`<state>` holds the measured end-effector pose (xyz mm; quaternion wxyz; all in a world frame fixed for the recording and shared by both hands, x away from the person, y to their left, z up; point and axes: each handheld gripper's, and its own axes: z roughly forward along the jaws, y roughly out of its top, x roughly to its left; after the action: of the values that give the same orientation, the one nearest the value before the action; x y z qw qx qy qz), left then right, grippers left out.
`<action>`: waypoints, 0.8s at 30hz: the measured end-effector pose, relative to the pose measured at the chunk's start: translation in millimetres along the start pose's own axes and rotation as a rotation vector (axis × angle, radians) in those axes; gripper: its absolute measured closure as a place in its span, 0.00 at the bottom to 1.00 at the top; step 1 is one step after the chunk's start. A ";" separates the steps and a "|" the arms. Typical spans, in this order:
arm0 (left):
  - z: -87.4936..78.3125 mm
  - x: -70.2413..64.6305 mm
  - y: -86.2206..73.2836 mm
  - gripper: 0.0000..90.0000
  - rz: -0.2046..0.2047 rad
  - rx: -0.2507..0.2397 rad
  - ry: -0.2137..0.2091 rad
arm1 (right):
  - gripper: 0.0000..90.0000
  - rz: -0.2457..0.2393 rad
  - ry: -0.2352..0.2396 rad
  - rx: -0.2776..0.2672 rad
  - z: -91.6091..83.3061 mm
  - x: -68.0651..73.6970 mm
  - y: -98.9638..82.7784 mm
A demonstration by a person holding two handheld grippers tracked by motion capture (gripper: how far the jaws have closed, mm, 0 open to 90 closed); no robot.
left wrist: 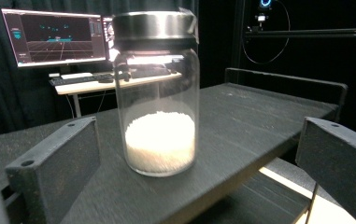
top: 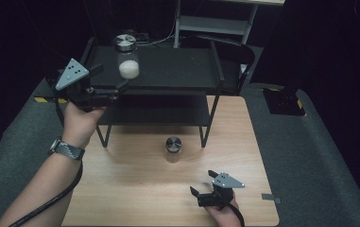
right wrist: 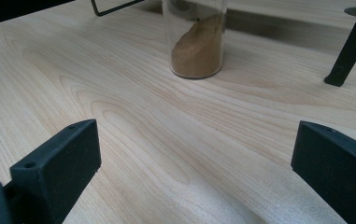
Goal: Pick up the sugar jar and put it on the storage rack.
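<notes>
Both grippers stood with their jaws spread wide and nothing between them. At the left end of the black shelf rack, the left gripper was held up level with the top shelf, its jaws apart on either side of a glass jar with white grains yet clear of the glass. In the left gripper view that jar stood upright near the shelf's front edge, capped by a shiny metal lid, the white grains filling only its lower part, and the two black jaws flanked it with a gap on each side. A monitor glowed on a desk behind it. Near the front edge of the wooden table, toward the right corner, the right gripper hovered low over the bare wood, its jaws likewise parted. Ahead of it, around the middle of the table and just in front of the rack's lower shelf, stood a small jar of brown powder with a dark lid. In the right gripper view this small jar was upright, well apart from the jaws, its powder heaped higher against one side, and one foot of the rack rested on the wood to its right.
</notes>
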<state>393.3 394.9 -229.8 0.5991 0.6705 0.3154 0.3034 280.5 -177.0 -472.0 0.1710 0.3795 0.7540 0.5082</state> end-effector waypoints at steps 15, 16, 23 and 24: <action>-23.3 -17.7 -40.5 0.00 0.009 0.067 -0.032 | 0.01 0.000 0.003 -0.001 -0.1 -0.6 -0.2; -24.3 -18.3 -44.8 0.00 0.006 0.074 -0.037 | 0.01 0.002 0.002 -0.002 -0.2 -0.5 -0.3; -31.5 -23.1 -75.7 0.00 -0.014 0.109 -0.060 | 0.01 0.008 -0.004 -0.001 -0.2 0.0 -0.2; -33.0 -24.4 -81.4 0.00 -0.020 0.114 -0.060 | 0.01 0.011 -0.004 -0.003 -0.3 -0.3 -0.5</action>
<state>347.6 402.7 -308.3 0.5721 0.7091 0.3208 0.2589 280.3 -177.5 -472.4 0.1700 0.3845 0.7508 0.5094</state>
